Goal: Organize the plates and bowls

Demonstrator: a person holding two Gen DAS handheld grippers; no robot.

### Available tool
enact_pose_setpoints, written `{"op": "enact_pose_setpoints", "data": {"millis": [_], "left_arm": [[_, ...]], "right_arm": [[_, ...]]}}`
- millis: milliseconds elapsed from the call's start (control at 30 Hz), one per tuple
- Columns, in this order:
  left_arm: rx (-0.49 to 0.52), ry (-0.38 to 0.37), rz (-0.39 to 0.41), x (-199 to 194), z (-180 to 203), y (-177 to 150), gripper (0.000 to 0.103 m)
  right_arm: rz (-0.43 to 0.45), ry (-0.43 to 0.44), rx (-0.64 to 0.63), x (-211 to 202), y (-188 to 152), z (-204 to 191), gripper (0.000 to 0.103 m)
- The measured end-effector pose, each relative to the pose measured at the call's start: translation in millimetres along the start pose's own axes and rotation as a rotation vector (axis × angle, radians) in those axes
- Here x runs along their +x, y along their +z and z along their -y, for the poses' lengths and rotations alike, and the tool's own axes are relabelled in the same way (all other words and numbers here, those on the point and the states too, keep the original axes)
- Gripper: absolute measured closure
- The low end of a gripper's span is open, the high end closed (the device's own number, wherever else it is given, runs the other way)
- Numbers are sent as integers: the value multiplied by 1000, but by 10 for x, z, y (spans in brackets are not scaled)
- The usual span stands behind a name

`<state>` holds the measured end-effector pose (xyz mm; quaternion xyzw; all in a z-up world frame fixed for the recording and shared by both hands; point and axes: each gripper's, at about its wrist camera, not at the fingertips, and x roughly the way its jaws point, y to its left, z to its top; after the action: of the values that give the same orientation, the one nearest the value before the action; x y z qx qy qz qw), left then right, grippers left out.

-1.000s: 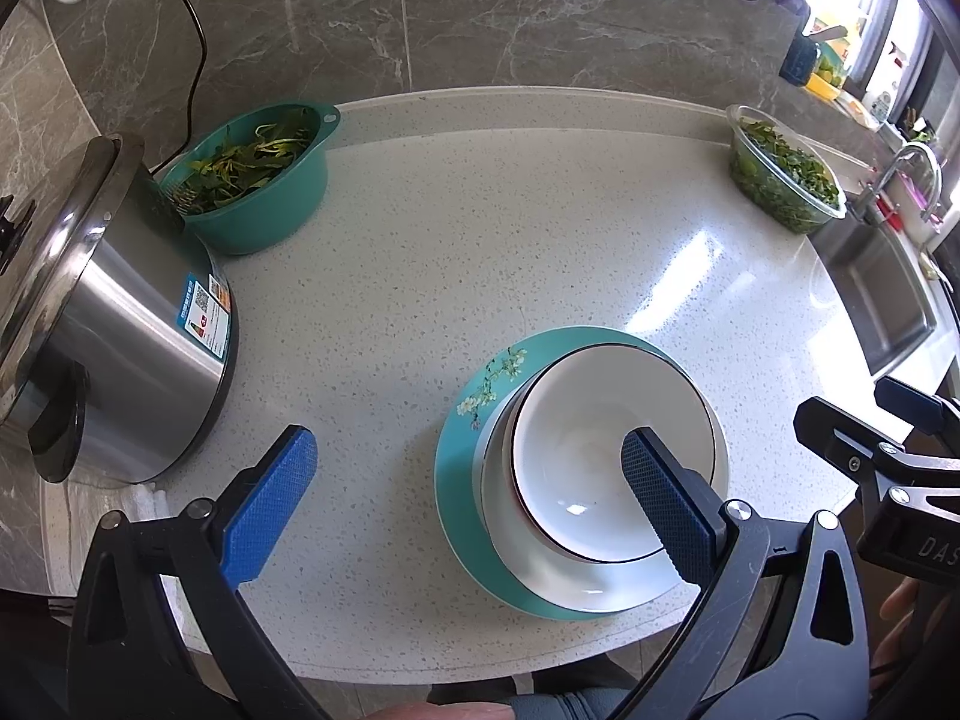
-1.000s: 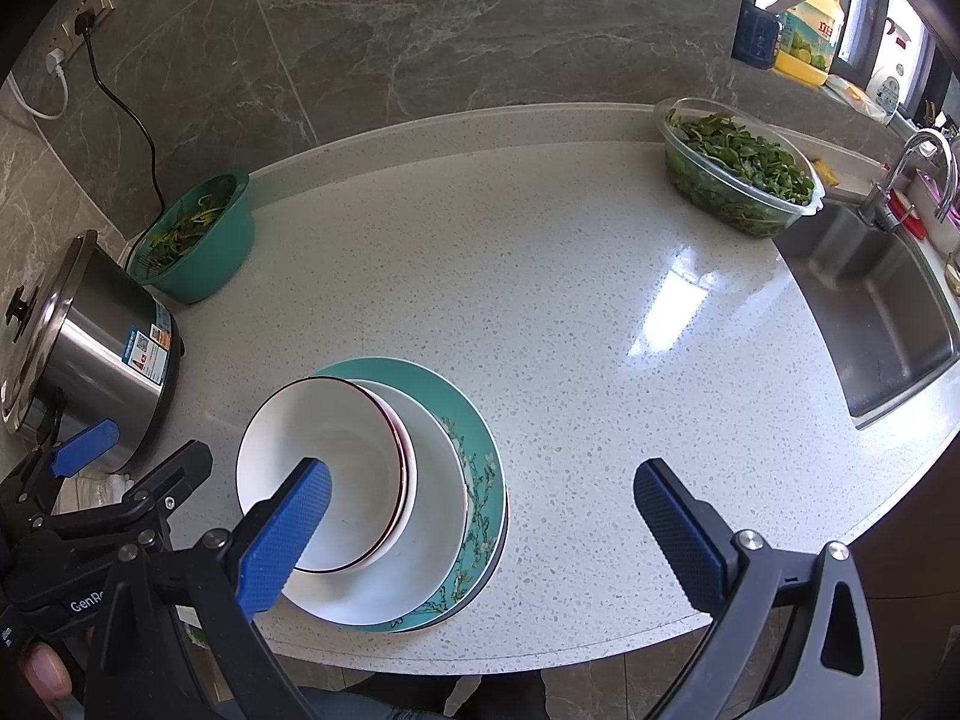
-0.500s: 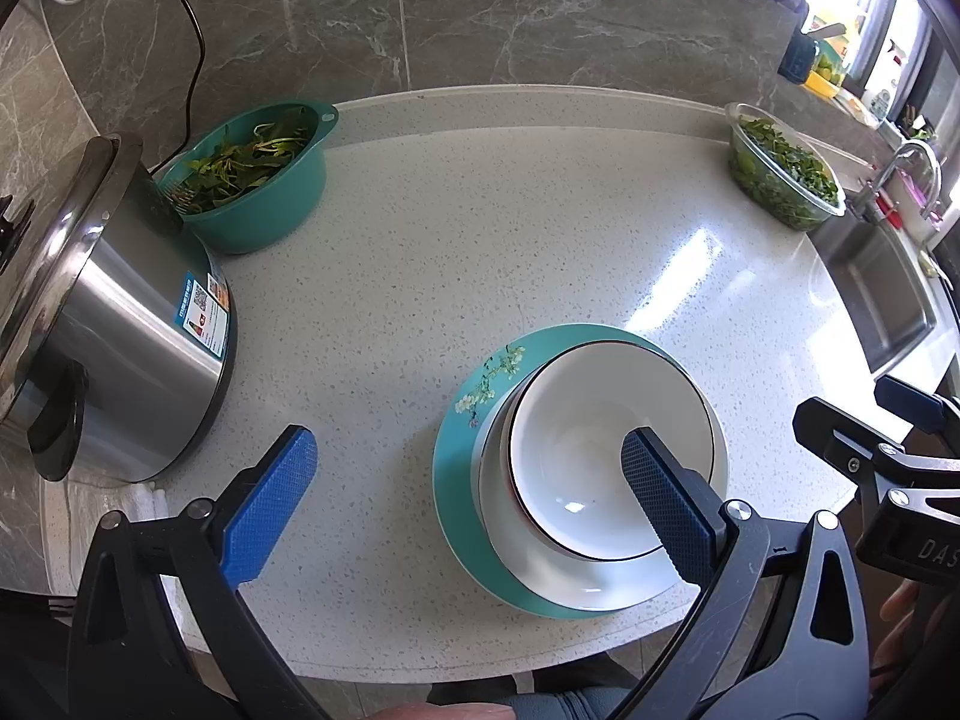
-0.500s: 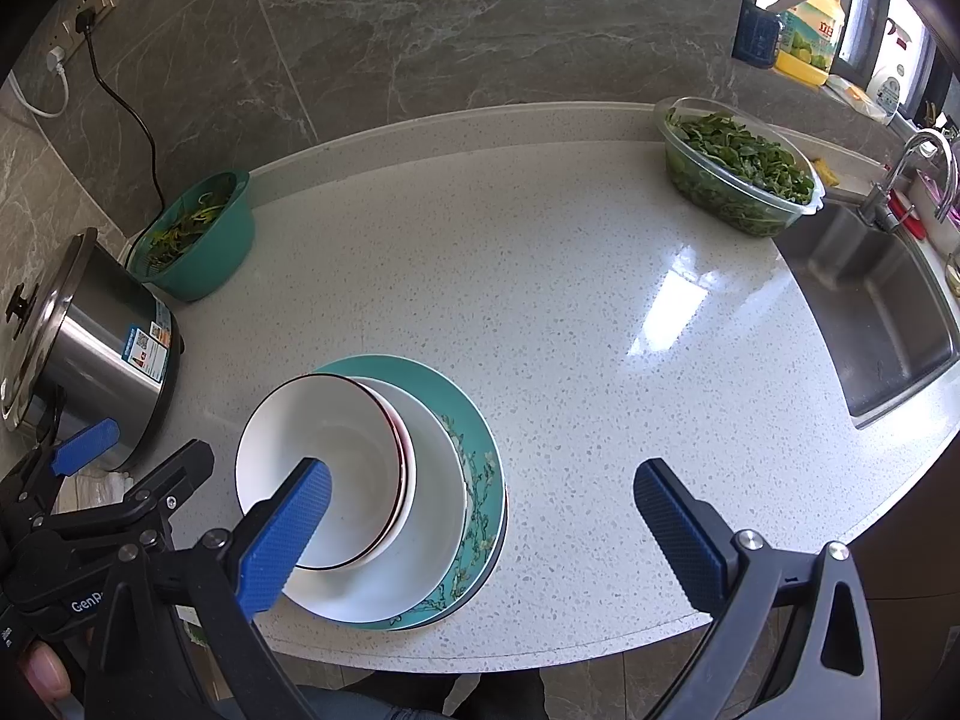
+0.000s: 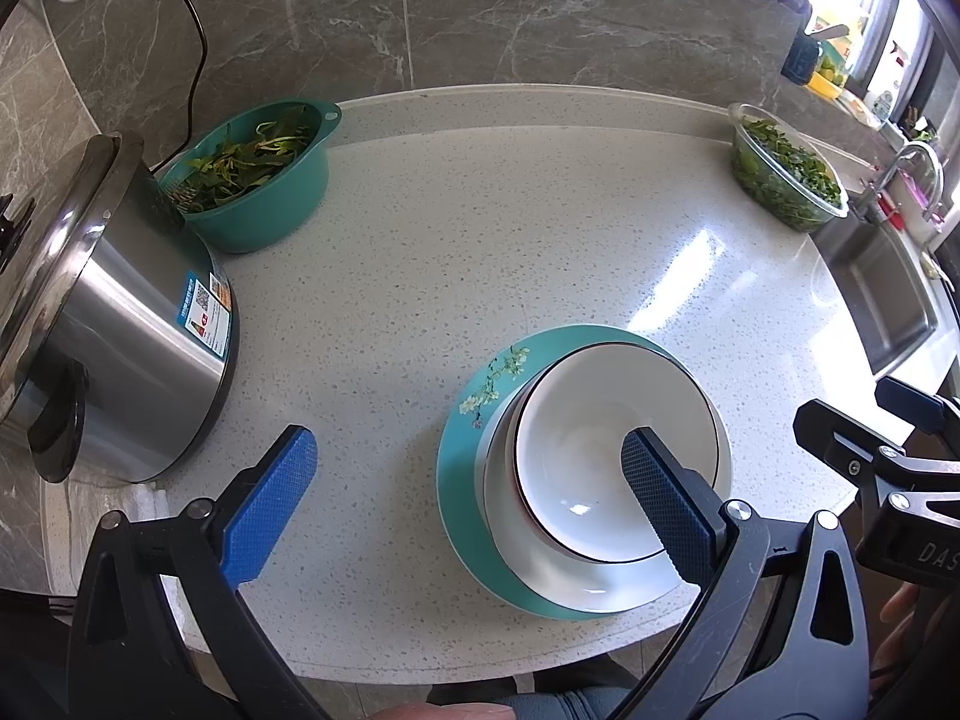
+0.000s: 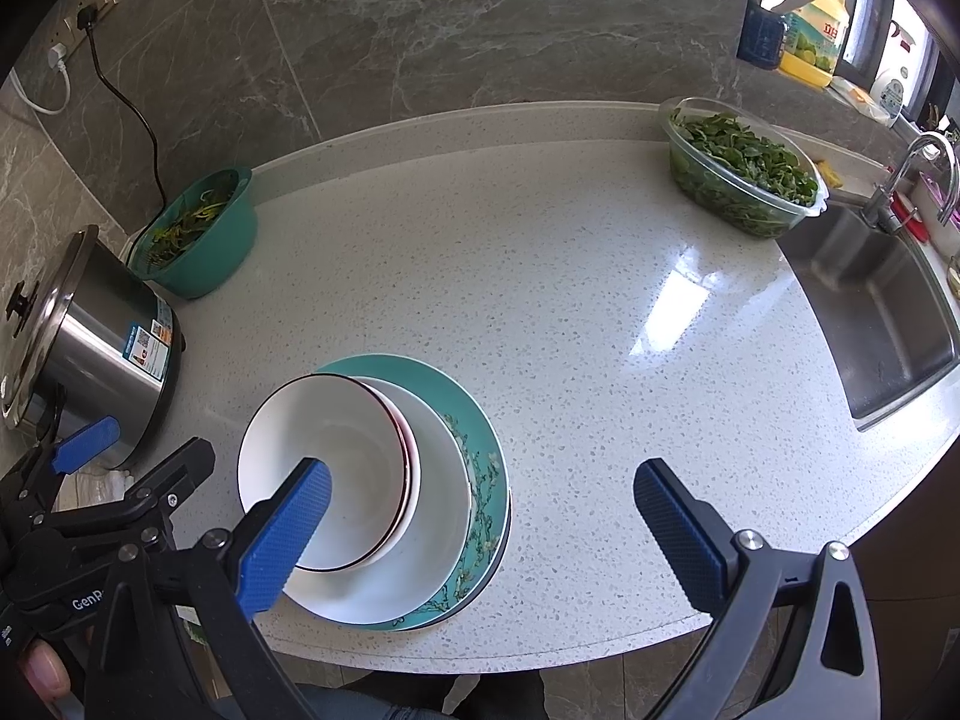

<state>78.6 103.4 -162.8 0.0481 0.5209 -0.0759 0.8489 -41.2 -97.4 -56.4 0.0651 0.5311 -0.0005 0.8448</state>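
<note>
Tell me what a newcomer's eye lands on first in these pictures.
The stack near the counter's front edge: a white bowl nested in another white dish on a teal floral plate. Both grippers, left gripper and right gripper, stand open above it, holding nothing. Further back sit a steel pot at left and a teal colander of greens.

A home kitchen is showing here; a white speckled countertop (image 6: 540,312) is running below a grey marble wall (image 6: 420,30); a steel sink (image 6: 882,312) with tap (image 6: 912,174) is sitting at three o'clock; a steel cooker (image 6: 90,348) is plugged in at nine o'clock; bowls of greens (image 6: 744,168) are waiting at one o'clock.
</note>
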Motion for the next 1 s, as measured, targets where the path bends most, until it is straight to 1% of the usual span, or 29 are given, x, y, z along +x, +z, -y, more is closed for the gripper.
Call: {"op": "enact_pose_setpoints", "data": {"millis": [1000], "left_arm": [[2,-1,-11,42,1,63,0]], "right_arm": [[-7,4,-12,46,44,21,0]]}}
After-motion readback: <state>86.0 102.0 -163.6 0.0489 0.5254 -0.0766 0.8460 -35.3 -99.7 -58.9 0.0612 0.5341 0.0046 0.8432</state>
